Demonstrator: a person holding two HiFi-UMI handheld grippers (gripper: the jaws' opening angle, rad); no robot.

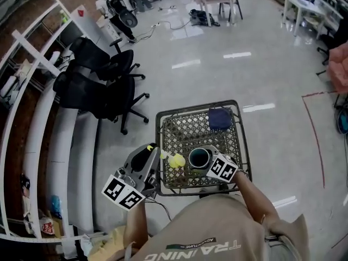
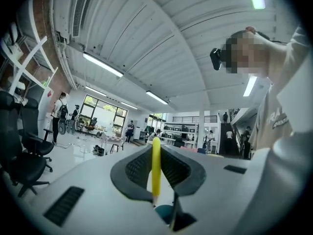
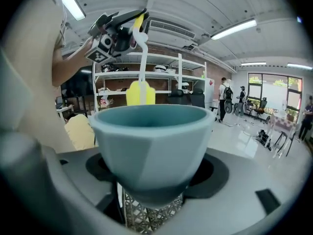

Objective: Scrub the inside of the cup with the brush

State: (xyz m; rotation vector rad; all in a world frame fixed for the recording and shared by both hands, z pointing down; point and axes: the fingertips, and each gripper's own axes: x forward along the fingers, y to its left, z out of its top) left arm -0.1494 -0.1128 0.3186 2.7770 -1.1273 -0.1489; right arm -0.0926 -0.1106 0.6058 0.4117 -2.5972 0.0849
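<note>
A teal cup (image 1: pixel 199 157) is held upright over the wire mesh table (image 1: pixel 234 140), with my right gripper (image 1: pixel 206 166) shut on its lower body. In the right gripper view the cup (image 3: pixel 151 146) fills the space between the jaws of that gripper (image 3: pixel 151 182). My left gripper (image 1: pixel 157 156) is shut on the yellow handle (image 2: pixel 156 168) of a brush. Its yellow head (image 1: pixel 176 161) hangs just left of the cup's rim, outside the cup. From the right gripper view the brush head (image 3: pixel 140 93) shows behind the far rim, its white neck rising to the left gripper (image 3: pixel 117 33).
A folded dark blue cloth (image 1: pixel 220 118) lies at the back right of the mesh table. Black office chairs (image 1: pixel 103 86) stand to the left beside white shelving (image 1: pixel 32 135). The polished floor (image 1: pixel 217 53) lies beyond the table.
</note>
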